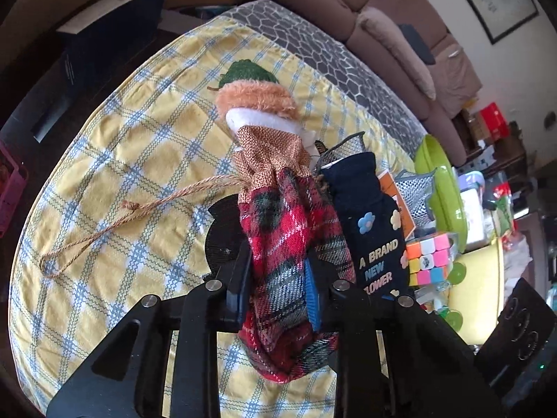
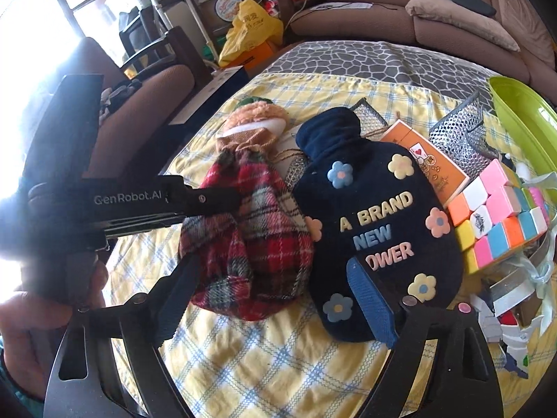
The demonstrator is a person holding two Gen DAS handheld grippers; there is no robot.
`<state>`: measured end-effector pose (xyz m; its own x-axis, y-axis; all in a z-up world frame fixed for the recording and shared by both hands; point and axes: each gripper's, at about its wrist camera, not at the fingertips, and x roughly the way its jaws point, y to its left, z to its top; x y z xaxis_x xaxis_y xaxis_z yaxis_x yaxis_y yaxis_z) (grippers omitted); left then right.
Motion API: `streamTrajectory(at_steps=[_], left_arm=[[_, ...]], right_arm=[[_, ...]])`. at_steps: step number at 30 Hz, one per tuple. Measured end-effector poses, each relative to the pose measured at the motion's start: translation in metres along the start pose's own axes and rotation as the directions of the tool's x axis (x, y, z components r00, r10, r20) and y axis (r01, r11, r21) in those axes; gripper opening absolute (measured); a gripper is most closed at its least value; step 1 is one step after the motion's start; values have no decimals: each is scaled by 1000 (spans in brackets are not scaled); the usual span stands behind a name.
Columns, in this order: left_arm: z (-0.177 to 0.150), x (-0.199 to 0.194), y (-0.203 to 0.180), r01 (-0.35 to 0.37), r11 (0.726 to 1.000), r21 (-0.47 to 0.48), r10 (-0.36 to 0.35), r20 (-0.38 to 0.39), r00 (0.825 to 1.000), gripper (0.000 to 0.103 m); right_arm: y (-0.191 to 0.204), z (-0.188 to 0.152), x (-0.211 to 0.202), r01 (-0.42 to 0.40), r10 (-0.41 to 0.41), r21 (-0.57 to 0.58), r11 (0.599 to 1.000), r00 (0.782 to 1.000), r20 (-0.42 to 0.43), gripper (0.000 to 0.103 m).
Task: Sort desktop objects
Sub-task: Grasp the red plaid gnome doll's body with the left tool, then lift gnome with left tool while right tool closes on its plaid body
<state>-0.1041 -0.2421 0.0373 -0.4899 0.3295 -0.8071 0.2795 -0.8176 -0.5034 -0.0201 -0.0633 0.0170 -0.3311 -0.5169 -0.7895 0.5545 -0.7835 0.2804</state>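
Left tongs (image 1: 278, 278) gripped the plaid drawstring pouch (image 1: 285, 244) low on its soft, light, slack body mid-surface beside the navy plush bottle cover (image 2: 376, 223); right tongs (image 2: 275, 296) hung open; a pinch at the cinched neck looked more secure.

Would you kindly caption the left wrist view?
Left gripper shut on plaid pouch beside navy bottle cover.
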Motion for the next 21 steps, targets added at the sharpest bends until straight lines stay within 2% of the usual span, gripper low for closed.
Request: streamTrajectory(at_steps=[1, 5, 9, 11, 13, 16, 17, 21], left_arm=[[2, -2, -2, 24, 1000, -2, -24, 4, 1000, 19], [3, -11, -10, 139, 990, -6, -139, -4, 990, 18], [2, -14, -22, 174, 984, 32, -173, -16, 985, 17], [1, -14, -25, 191, 981, 37, -190, -25, 981, 17], [0, -14, -27, 220, 975, 30, -219, -35, 975, 17], [0, -16, -30, 261, 965, 28, -260, -32, 965, 16], [0, -18, -31, 276, 961, 30, -276, -29, 961, 15], [-1, -29, -39, 321, 945, 62, -322, 7, 947, 14]], right_arm=[[0, 0, 0, -4, 4, 1, 1000, 1000, 1, 85], [2, 1, -2, -16, 16, -3, 1000, 1000, 12, 85], [4, 2, -2, -18, 18, -3, 1000, 1000, 12, 85], [2, 3, -2, -9, 9, 2, 1000, 1000, 13, 80], [0, 3, -3, -7, 7, 6, 1000, 1000, 14, 48], [-1, 4, -5, 24, -24, -5, 1000, 1000, 14, 25], [-3, 4, -6, 28, -27, -10, 1000, 999, 16, 20], [-5, 6, -18, 24, -24, -6, 1000, 998, 57, 17]])
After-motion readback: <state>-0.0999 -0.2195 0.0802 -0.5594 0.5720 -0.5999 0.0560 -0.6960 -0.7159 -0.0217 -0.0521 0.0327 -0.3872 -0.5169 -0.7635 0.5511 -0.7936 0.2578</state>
